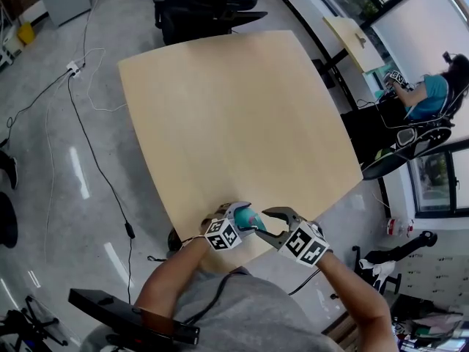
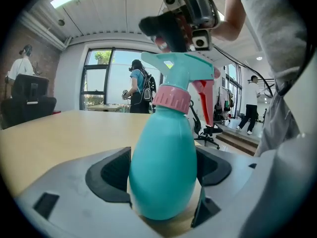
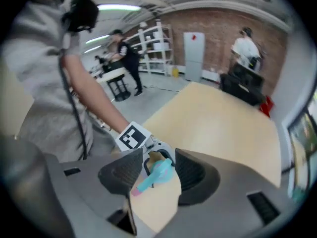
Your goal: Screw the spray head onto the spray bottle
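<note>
Spray bottle (image 2: 161, 157) between left gripper (image 2: 164, 181) jaws, right gripper (image 3: 157, 176) parted near it

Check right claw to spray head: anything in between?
Nothing visible. The right claw is open close above the spray head, with only air between them. The head already sits on the spray bottle, which the left claw grips lower down on its body, clear of that approach.
</note>
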